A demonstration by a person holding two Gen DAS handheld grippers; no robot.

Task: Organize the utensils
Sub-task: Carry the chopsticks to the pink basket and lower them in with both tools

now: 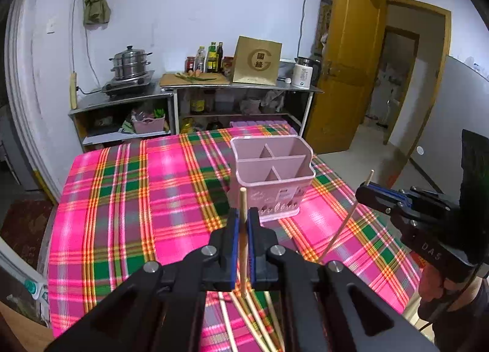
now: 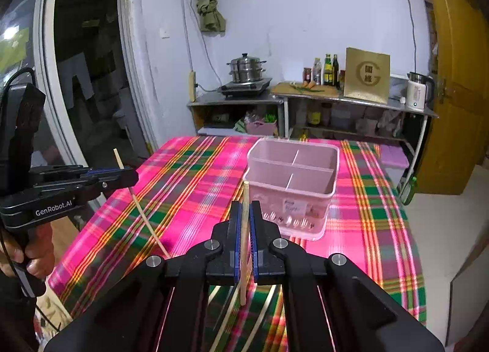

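A pale pink utensil holder (image 1: 272, 174) (image 2: 293, 174) with several empty compartments stands on the plaid tablecloth (image 1: 137, 199) (image 2: 189, 184). My left gripper (image 1: 243, 213) is shut on a wooden chopstick (image 1: 243, 199), held upright above the cloth just in front of the holder. My right gripper (image 2: 244, 208) is shut on another chopstick (image 2: 246, 193), also upright and short of the holder. Each wrist view shows the other gripper from the side: the right gripper (image 1: 365, 191) with its slanted chopstick (image 1: 339, 229), the left gripper (image 2: 130, 176) with its chopstick (image 2: 146, 220).
Several loose chopsticks (image 1: 253, 321) (image 2: 226, 321) lie on the cloth under the grippers. Behind the table stands a steel shelf (image 1: 195, 89) with a steamer pot (image 1: 130, 63), bottles and a kettle (image 1: 302, 75). A yellow door (image 1: 351, 61) is open at the right.
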